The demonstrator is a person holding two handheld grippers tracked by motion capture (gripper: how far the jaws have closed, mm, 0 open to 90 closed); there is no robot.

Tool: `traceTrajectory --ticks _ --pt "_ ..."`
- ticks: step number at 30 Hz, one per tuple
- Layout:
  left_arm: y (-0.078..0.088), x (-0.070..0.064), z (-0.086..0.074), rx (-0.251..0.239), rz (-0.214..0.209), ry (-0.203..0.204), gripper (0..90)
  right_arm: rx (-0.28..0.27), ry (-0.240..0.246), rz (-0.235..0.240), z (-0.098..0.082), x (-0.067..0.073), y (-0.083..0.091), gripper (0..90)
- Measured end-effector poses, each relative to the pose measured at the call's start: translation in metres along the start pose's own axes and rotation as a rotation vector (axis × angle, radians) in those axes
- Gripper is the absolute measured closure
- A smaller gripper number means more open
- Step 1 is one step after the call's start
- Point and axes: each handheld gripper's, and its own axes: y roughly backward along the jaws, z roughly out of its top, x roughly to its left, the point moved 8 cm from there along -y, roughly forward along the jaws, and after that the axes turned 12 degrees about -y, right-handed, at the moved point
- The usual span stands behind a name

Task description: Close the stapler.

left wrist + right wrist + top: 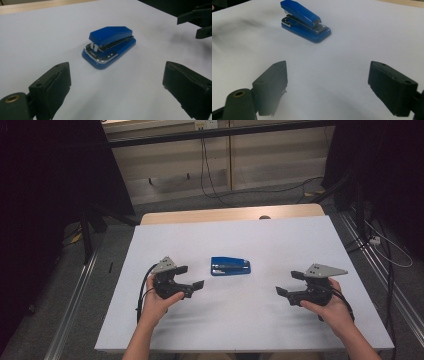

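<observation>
White table (300,235), stapler (230,266) lying mid-surface between left gripper (192,277) and right gripper (290,283), both spread wide, empty. Likely rigid, light, smooth plastic; best grasped across long sides.

No readable text, label, brand or number anywhere; blue stapler (109,46) has faint marks on its chrome front, too small and blurred to read.
</observation>
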Motion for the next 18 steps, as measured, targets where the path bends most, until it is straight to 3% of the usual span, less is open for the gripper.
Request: traceTrajectory --ticks 6,18 --pt "0.007 -0.002 -0.005 0.017 0.004 -0.016 7.2 0.001 0.024 -0.015 -0.006 0.001 0.007 15.6" --pt "0.021 -0.006 -0.014 0.032 0.018 -0.035 6.9 0.009 0.021 -0.008 -0.017 0.004 0.02 15.1"
